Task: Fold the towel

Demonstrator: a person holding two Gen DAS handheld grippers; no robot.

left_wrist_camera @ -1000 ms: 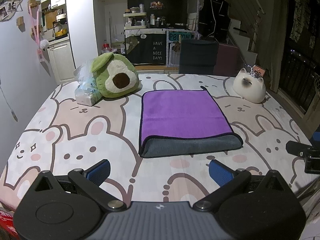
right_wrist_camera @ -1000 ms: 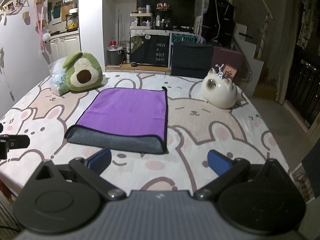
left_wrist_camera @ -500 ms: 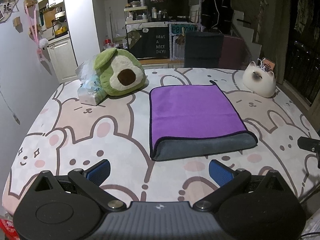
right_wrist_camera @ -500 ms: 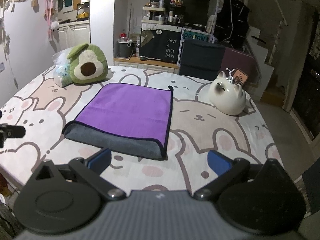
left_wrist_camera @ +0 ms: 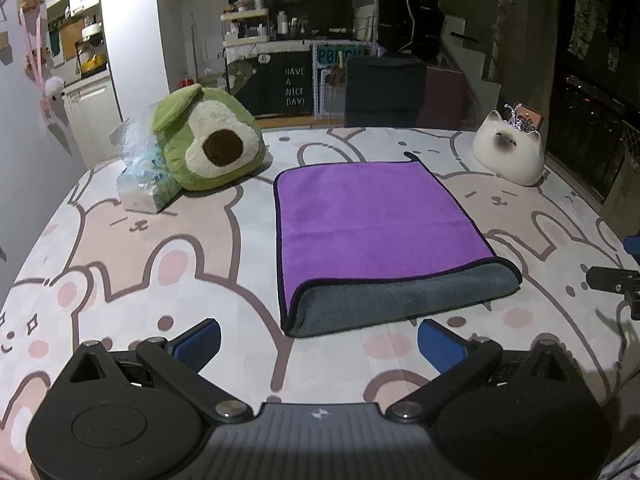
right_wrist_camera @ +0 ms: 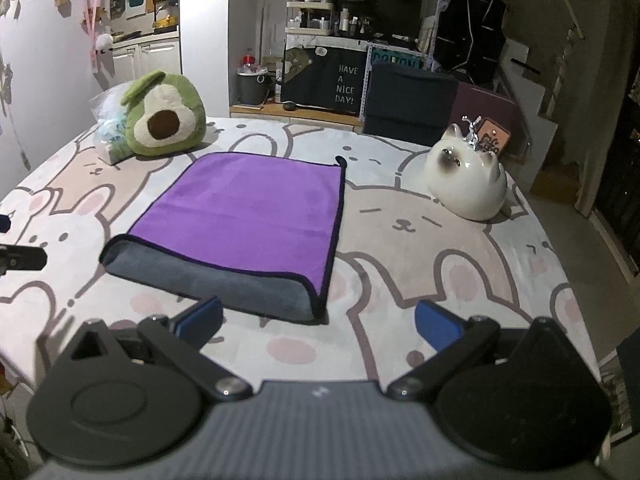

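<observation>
A towel (left_wrist_camera: 372, 224), purple on top and grey underneath, lies folded flat on the bunny-print table, its grey fold edge toward me. It also shows in the right wrist view (right_wrist_camera: 256, 208). My left gripper (left_wrist_camera: 318, 344) is open and empty, just short of the towel's near grey edge. My right gripper (right_wrist_camera: 318, 322) is open and empty, at the towel's near right corner. The right gripper's tip shows at the right edge of the left wrist view (left_wrist_camera: 612, 280); the left gripper's tip shows at the left edge of the right wrist view (right_wrist_camera: 20, 258).
An avocado plush (left_wrist_camera: 208, 140) and a plastic bag (left_wrist_camera: 144, 176) sit at the table's back left. A white cat figurine (left_wrist_camera: 510, 152) stands at the back right. A dark chair (left_wrist_camera: 384, 92) and shelves stand beyond the table's far edge.
Both grippers have moved closer to the towel's near edge and lower toward the table. Both stay open. The towel has not moved.
</observation>
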